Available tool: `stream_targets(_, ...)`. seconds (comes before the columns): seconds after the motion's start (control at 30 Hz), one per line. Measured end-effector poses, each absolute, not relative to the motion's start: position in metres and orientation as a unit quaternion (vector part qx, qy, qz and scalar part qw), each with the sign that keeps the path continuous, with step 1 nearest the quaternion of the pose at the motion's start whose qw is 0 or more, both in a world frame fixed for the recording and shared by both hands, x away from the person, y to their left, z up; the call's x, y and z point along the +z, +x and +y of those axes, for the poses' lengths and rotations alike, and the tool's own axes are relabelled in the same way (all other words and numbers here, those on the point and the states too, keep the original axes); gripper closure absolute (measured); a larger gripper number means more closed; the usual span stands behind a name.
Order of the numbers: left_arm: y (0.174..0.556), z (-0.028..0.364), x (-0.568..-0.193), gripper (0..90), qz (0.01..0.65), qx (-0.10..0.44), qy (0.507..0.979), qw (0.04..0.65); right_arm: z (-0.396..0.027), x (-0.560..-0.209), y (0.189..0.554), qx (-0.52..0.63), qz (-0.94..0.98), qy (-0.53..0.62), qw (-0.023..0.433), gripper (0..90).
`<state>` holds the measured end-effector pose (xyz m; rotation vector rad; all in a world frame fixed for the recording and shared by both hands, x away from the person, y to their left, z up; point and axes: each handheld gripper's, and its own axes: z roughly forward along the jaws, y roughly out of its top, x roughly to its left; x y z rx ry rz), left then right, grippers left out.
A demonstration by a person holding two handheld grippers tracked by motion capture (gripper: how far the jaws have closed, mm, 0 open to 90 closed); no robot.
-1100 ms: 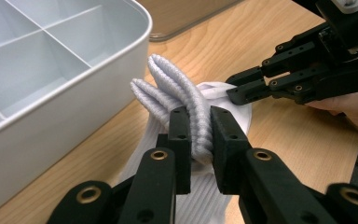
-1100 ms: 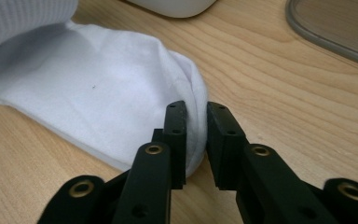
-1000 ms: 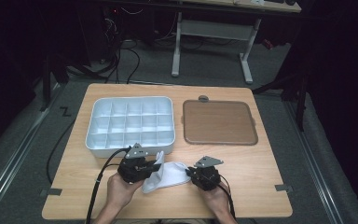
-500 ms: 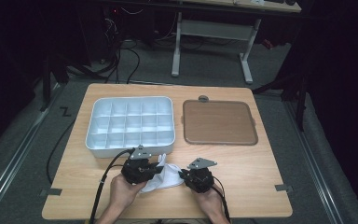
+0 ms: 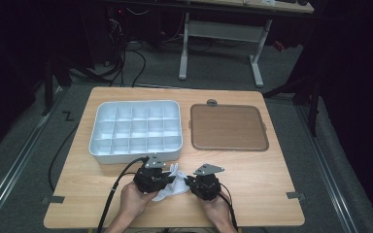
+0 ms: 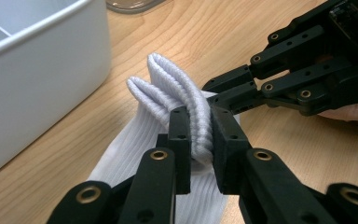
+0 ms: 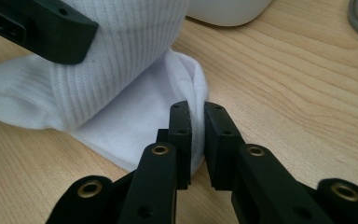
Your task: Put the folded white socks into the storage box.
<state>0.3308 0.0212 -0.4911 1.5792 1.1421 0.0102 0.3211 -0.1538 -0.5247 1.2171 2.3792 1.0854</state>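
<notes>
White ribbed socks [image 5: 171,187] lie bunched on the wooden table [image 5: 252,170] near its front edge, between my two grippers. My left gripper [image 5: 167,180] is shut on the folded ribbed cuffs [image 6: 186,100], which stick up between its jaws. My right gripper [image 5: 188,183] is shut on a thin edge of the white sock [image 7: 196,119]. In the left gripper view the right gripper [image 6: 223,100] comes in from the right and pinches the same cloth. One jaw of the left gripper crosses the sock at the top left of the right gripper view.
A white compartment tray [image 5: 135,130] stands just behind the socks. A brown lid [image 5: 227,127] lies flat to its right, with a small round knob [image 5: 212,102] at its far edge. Cables trail from both grippers off the front edge.
Both hands have drawn closer together and the socks are more bunched between the grippers. The left gripper has shifted slightly right and down.
</notes>
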Motion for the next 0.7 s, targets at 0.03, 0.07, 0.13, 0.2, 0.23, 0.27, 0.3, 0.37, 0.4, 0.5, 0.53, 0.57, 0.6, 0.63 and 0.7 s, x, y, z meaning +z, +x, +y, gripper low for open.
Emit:
stream_targets(0.03,0.331,0.02,-0.492,79.3,0.484,0.006,0.672,0.56,-0.153,-0.525,0.321,0.373,0.818,0.419,0.129,82.1)
stream_targets(0.07,0.33,0.018,-0.494,79.2,0.483,0.008,0.675,0.558,-0.153,-0.525,0.321,0.373,0.817,0.42,0.128,81.9)
stream_targets(0.13,0.33,0.017,-0.495,79.1,0.482,0.008,0.676,0.557,-0.153,-0.525,0.321,0.374,0.818,0.418,0.129,81.8)
stream_targets(0.2,0.331,0.014,-0.499,79.0,0.482,0.007,0.677,0.556,-0.153,-0.525,0.322,0.373,0.818,0.417,0.129,81.7)
stream_targets(0.23,0.331,0.014,-0.499,79.0,0.482,0.007,0.677,0.556,-0.153,-0.525,0.322,0.373,0.819,0.417,0.129,81.7)
stream_targets(0.27,0.331,0.013,-0.5,79.0,0.483,0.005,0.677,0.555,-0.153,-0.525,0.322,0.373,0.819,0.417,0.129,81.7)
stream_targets(0.3,0.332,0.013,-0.502,78.8,0.485,0.002,0.676,0.554,-0.153,-0.526,0.322,0.373,0.82,0.415,0.129,81.7)
stream_targets(0.37,0.332,0.011,-0.507,78.7,0.488,-0.002,0.679,0.548,-0.153,-0.526,0.322,0.373,0.82,0.416,0.128,81.7)
stream_targets(0.4,0.333,0.01,-0.508,78.7,0.488,0.0,0.681,0.546,-0.153,-0.526,0.323,0.373,0.82,0.416,0.128,81.7)
stream_targets(0.5,0.333,0.009,-0.51,78.7,0.487,0.005,0.685,0.542,-0.15,-0.526,0.322,0.371,0.82,0.419,0.123,81.7)
stream_targets(0.53,0.334,0.01,-0.512,78.7,0.487,0.008,0.687,0.539,-0.149,-0.527,0.323,0.372,0.821,0.416,0.123,81.7)
stream_targets(0.57,0.334,0.01,-0.512,78.7,0.487,0.01,0.688,0.538,-0.148,-0.527,0.323,0.373,0.821,0.414,0.122,81.7)
stream_targets(0.6,0.334,0.01,-0.513,78.7,0.486,0.011,0.69,0.536,-0.146,-0.527,0.323,0.371,0.821,0.416,0.12,81.7)
stream_targets(0.63,0.334,0.01,-0.513,78.8,0.486,0.011,0.69,0.536,-0.146,-0.527,0.323,0.371,0.821,0.416,0.12,81.7)
stream_targets(0.7,0.336,0.014,-0.514,78.8,0.488,0.018,0.692,0.532,-0.142,-0.528,0.324,0.373,0.823,0.412,0.119,81.7)
